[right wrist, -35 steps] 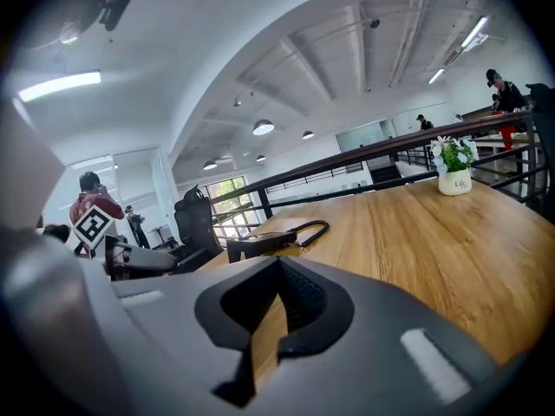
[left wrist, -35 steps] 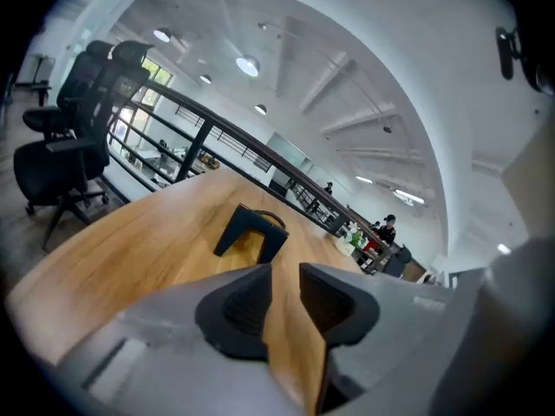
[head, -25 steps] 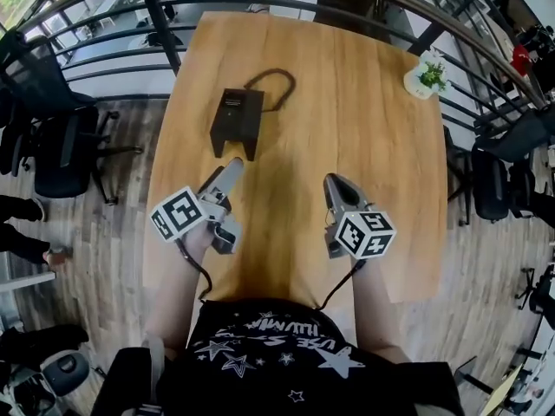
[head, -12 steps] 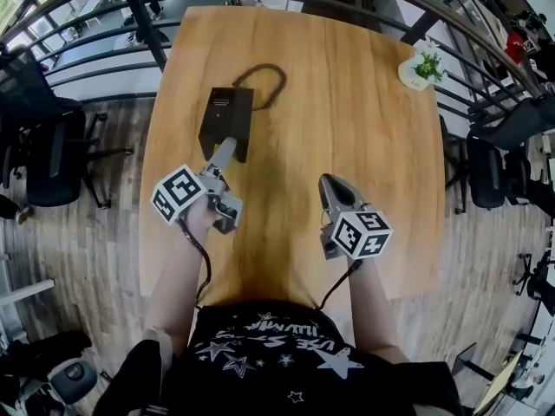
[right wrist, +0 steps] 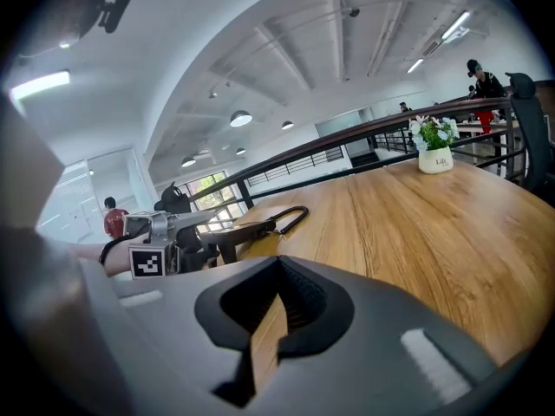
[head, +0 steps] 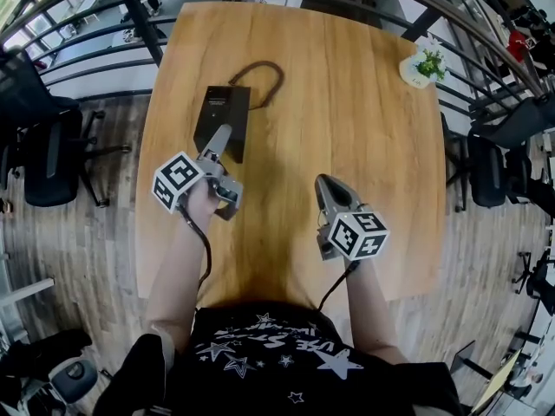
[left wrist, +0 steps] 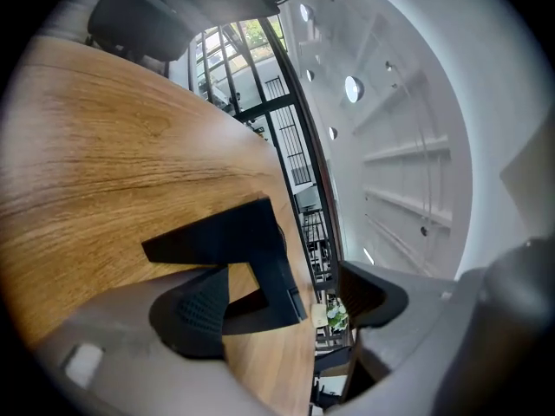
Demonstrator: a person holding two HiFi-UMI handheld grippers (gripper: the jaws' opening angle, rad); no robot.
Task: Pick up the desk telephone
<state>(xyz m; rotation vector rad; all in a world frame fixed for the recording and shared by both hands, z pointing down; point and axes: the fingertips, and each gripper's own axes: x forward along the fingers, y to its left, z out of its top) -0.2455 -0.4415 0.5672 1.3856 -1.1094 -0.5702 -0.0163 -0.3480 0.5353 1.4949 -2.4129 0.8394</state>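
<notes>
The black desk telephone lies on the left half of the wooden table, with its cord looped behind it. My left gripper is rolled on its side, and its tips reach the phone's near end. In the left gripper view the jaws stand apart, and the wedge-shaped phone fills the gap between them; contact cannot be made out. My right gripper hovers over bare table, well to the right of the phone. Its pads are closed together with nothing held.
A small white pot with a green plant stands at the table's far right corner. A dark railing curves round the far side. Office chairs stand on the floor to the left and right. Two people are far off in the right gripper view.
My left gripper has moved forward and up the table until its tips reach the phone's near end. The right gripper has barely shifted.
</notes>
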